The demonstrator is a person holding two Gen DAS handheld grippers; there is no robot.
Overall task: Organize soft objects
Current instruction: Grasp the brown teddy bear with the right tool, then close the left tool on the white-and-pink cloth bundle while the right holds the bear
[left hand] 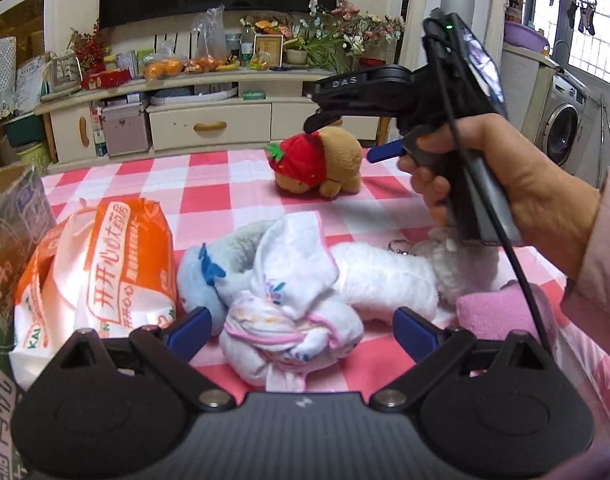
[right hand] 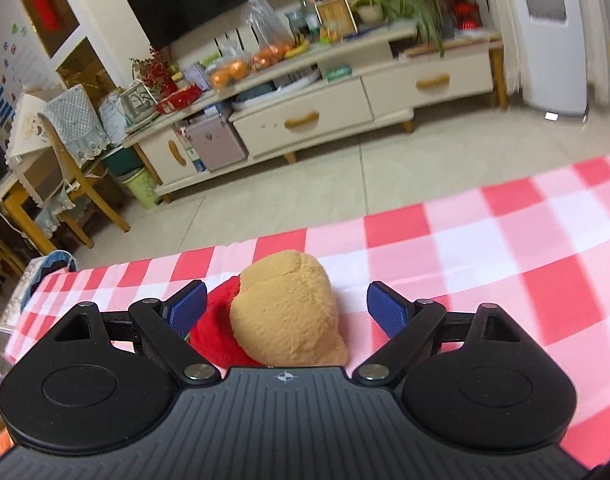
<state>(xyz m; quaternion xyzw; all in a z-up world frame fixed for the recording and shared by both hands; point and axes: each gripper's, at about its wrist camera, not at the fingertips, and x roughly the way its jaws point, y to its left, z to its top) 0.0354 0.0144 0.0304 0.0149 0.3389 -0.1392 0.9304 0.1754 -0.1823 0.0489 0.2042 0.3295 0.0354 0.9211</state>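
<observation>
Now, step: each gripper lines up on its own soft item; nothing is pinched yet.
Left gripper (left hand: 301, 328): jaws spread wide, blue pads either side of the cloth bundle (left hand: 289, 320), apparently not pressing it.
Cloth bundle: knotted white cloth lying right between the left pads, on the checked cloth (left hand: 209, 196); a white plush (left hand: 385, 276) runs just past it, a blue plush (left hand: 201, 280) to its left.
Right gripper (right hand: 285, 308): jaws spread, pads flanking the bear (right hand: 285, 312), a clear gap at the right pad.
Bear: tan toy in a red strawberry hood, directly ahead between the right pads, near the table's far edge.
Orange pack (left hand: 105, 264): left of the left gripper, well clear.
Advice, left: sink a little so the pads meet the knot's bulk, not a loose flap.
Advice, right: centre on the tan body, then squeeze gently.
Risk: loose cloth folds may slip or drag the plush.
</observation>
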